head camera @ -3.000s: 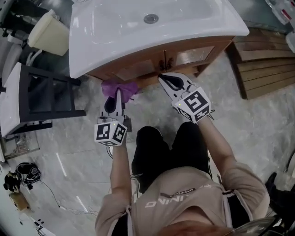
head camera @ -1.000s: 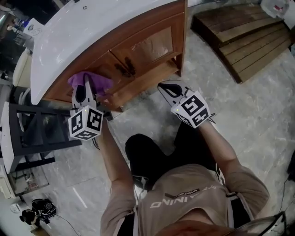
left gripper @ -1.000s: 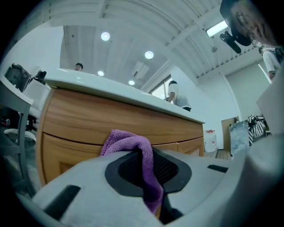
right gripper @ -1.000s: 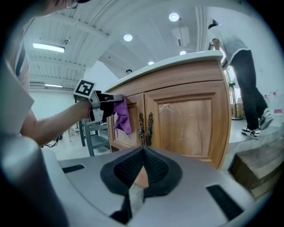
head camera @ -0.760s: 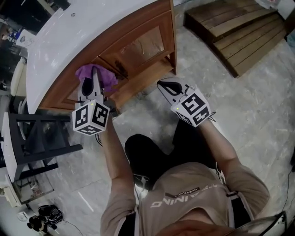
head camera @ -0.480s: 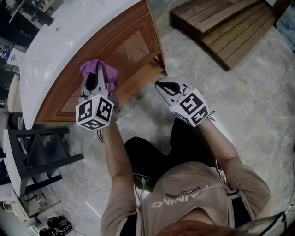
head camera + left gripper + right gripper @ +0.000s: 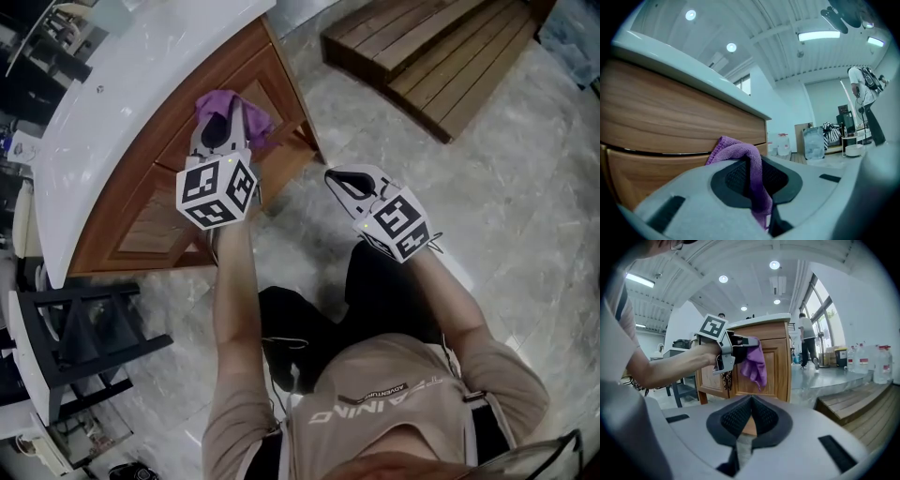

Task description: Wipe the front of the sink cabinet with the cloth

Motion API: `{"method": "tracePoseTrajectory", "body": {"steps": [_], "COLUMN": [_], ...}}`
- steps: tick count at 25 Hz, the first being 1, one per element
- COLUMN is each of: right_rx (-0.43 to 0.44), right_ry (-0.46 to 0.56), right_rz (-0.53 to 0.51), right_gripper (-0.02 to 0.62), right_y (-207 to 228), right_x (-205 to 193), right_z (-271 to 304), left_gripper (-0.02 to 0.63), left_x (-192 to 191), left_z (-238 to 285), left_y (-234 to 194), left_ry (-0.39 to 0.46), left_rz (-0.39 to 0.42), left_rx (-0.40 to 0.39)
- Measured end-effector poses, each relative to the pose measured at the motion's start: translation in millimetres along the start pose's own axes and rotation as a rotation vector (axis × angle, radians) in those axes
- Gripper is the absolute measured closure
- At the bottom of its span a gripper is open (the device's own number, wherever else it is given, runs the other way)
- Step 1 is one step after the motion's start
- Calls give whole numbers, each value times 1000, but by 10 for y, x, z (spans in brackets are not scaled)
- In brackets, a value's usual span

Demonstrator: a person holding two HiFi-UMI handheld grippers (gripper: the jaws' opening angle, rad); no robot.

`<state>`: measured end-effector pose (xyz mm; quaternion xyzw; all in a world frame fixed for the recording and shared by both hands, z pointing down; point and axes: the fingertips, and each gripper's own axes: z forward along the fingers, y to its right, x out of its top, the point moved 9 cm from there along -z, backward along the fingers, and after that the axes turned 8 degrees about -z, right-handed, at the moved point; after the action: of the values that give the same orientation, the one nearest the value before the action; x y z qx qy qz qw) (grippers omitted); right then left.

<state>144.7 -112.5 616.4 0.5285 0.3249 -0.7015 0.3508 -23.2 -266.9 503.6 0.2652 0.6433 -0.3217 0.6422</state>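
The wooden sink cabinet [image 7: 159, 178] stands under a white sink top [image 7: 122, 84] at the upper left. My left gripper [image 7: 225, 117] is shut on a purple cloth [image 7: 225, 105] and presses it against the cabinet's right door, near the top corner. In the left gripper view the purple cloth [image 7: 745, 161] is pinched between the jaws against the wood front [image 7: 670, 126]. My right gripper [image 7: 349, 178] hangs over the floor to the right, shut and empty. The right gripper view shows the left gripper [image 7: 740, 345] with the cloth [image 7: 754, 362] on the cabinet [image 7: 773, 362].
Wooden steps [image 7: 431, 52] lie on the marble floor at the upper right. A dark metal stool [image 7: 84, 328] stands left of the cabinet. The person's knees [image 7: 309, 319] are just below the grippers. People [image 7: 806, 341] stand in the room behind.
The left gripper with the cloth has slid rightward and upward along the cabinet front, from the left door to the right door's top corner. The right gripper has held its place.
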Motion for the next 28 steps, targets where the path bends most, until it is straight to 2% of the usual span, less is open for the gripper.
{"method": "tracePoseTrajectory", "body": {"steps": [6,14,19,25,28], "right_rx": [-47,-119,-117,-80,-43], "right_ry": [-17,-44,-58,-52,-43], "right_rz": [-11,-11,-5,-10,-16], "right_gripper": [584,584,584,584,584], "right_y": [104,242,255,235,153], "right_x": [-10,-104,-159,-156,-135], "right_z": [-140,-444,-538,-474,-375], "left_gripper": [569,569,569,569,569], "left_x": [-8,-68,-123,-151,-204], "left_z": [389,851,1075,687,306], "left_y": [210,503,632,715,698], "left_ry": [2,-25,-90,-40,-26], "left_rz": [-44,-36,-56,8,7], "left_rx": [-75,-148,-276,-299,-275]}}
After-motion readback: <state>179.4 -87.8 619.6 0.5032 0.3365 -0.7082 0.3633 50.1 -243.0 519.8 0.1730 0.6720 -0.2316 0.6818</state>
